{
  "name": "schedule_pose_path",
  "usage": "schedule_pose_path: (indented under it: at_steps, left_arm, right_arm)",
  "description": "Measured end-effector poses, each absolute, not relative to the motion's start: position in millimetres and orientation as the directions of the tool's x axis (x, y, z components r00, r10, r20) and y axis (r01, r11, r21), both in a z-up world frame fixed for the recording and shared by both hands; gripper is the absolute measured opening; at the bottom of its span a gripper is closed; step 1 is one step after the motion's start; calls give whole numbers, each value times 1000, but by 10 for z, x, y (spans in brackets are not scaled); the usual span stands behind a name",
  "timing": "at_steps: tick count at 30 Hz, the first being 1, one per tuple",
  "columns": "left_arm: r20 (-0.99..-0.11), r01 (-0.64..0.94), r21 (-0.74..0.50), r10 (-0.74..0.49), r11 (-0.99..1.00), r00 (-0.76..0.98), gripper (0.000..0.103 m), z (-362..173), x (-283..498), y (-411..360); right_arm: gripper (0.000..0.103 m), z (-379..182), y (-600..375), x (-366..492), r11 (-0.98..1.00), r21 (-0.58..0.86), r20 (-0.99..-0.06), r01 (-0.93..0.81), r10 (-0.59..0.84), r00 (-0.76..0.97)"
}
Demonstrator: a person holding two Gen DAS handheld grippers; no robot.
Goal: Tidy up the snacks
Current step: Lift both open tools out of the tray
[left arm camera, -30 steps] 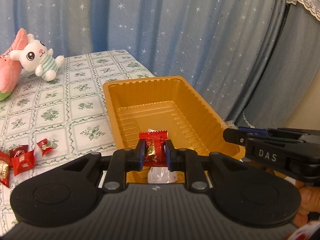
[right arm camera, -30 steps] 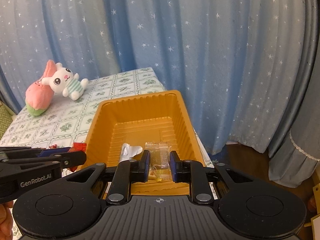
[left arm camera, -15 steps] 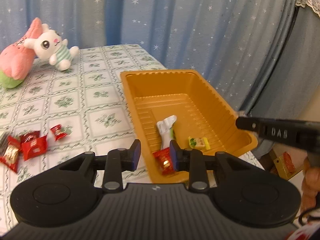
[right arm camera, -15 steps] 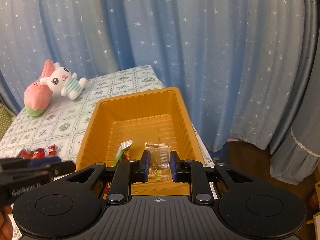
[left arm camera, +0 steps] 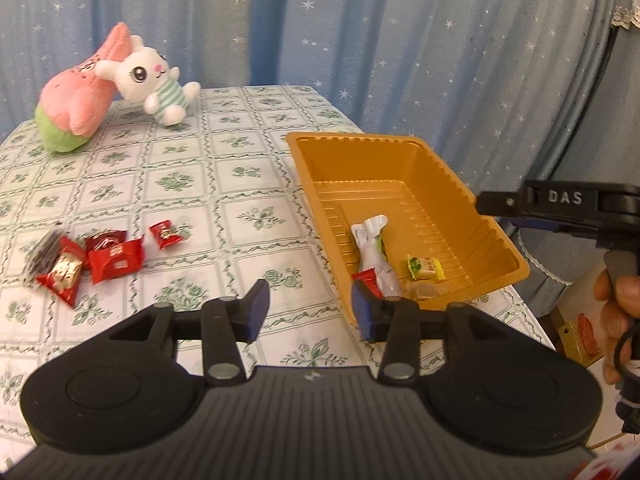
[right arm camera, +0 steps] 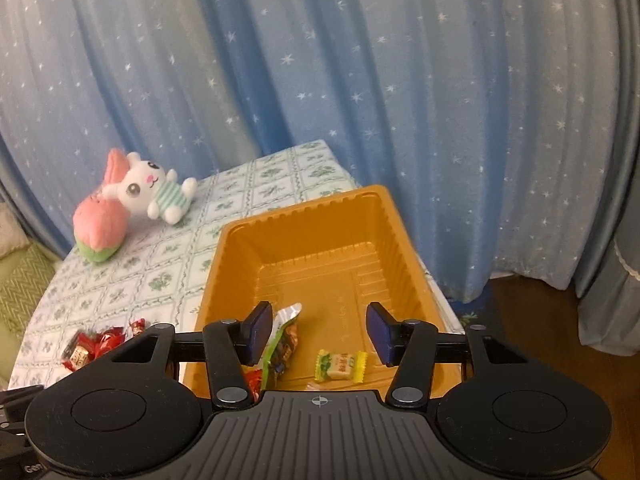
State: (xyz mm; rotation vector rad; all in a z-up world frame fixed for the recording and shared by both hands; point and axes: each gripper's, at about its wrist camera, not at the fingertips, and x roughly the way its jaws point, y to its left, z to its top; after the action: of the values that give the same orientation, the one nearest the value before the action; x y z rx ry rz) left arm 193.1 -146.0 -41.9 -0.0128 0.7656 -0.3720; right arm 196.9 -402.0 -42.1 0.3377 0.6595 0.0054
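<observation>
An orange plastic tray (left arm camera: 420, 168) (right arm camera: 320, 216) stands at the table's right edge. It holds a white-green packet (left arm camera: 374, 248) (right arm camera: 284, 340), a yellow candy (left arm camera: 424, 268) (right arm camera: 340, 366), a red candy (left arm camera: 366, 278) and a clear packet (left arm camera: 424, 291). Several red candies (left arm camera: 112, 258) (right arm camera: 96, 344) lie on the tablecloth to the left. My left gripper (left arm camera: 308, 308) is open and empty, over the tray's near-left edge. My right gripper (right arm camera: 318, 330) is open and empty above the tray's near end; it also shows in the left wrist view (left arm camera: 560, 210).
A pink plush (left arm camera: 80, 92) and a white bunny plush (left arm camera: 154, 78) lie at the table's far-left corner. Blue starred curtains (right arm camera: 360, 80) hang behind. The table edge runs close along the tray's right side, with floor beyond.
My left gripper let go of the red candy, which now lies in the tray, and pulled back left. My right gripper opened and dropped the clear packet into the tray.
</observation>
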Motion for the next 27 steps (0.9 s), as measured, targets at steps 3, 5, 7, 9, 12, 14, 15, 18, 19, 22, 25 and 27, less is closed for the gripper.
schedule_pose_path:
  at_steps: [3, 5, 7, 9, 12, 14, 15, 18, 19, 22, 25, 27]
  left_arm:
    - [-668, 316, -141, -326, 938, 669, 47, -382, 1859, -1394]
    - [-667, 310, -135, -317, 941, 674, 48, -349, 1801, -1355]
    - [-665, 302, -136, -313, 944, 678, 51, -318, 1737, -1300]
    - [-659, 293, -135, -306, 947, 687, 53, -277, 1664, -1242]
    - [-652, 281, -126, -293, 951, 699, 55, -215, 1532, -1148]
    - [-649, 271, -119, -282, 955, 707, 57, -177, 1449, -1077]
    - [-647, 265, -117, -276, 957, 711, 58, -155, 1401, -1037]
    - [-641, 248, -114, -262, 962, 721, 61, -99, 1281, -914]
    - [-639, 242, -113, -257, 964, 725, 62, -81, 1248, -869]
    - [-632, 223, -106, -239, 969, 737, 65, -25, 1140, -735]
    - [-625, 204, -103, -223, 973, 748, 65, 25, 1046, -602]
    - [-622, 189, -101, -210, 977, 754, 66, 48, 998, -517]
  right_arm:
    - [52, -400, -4059, 1857, 940, 314, -610, 130, 95, 786]
    - [52, -374, -4070, 1770, 938, 316, -614, 144, 86, 784]
    - [52, -340, -4062, 1675, 934, 324, -616, 154, 85, 783]
    - [52, -301, -4040, 1582, 930, 331, -620, 161, 85, 780]
    - [52, -227, -3965, 1422, 924, 347, -612, 163, 91, 785]
    - [52, -180, -3883, 1321, 922, 355, -607, 156, 100, 788]
    - [52, -160, -3839, 1268, 922, 358, -604, 149, 107, 789]
    - [52, -110, -3692, 1121, 925, 358, -600, 129, 122, 791]
    - [52, -99, -3643, 1079, 926, 358, -599, 123, 127, 791]
    - [53, -77, -3488, 975, 928, 358, -601, 101, 146, 786]
    - [53, -70, -3337, 902, 932, 353, -606, 80, 163, 778]
    - [53, -73, -3244, 871, 935, 349, -610, 68, 171, 774]
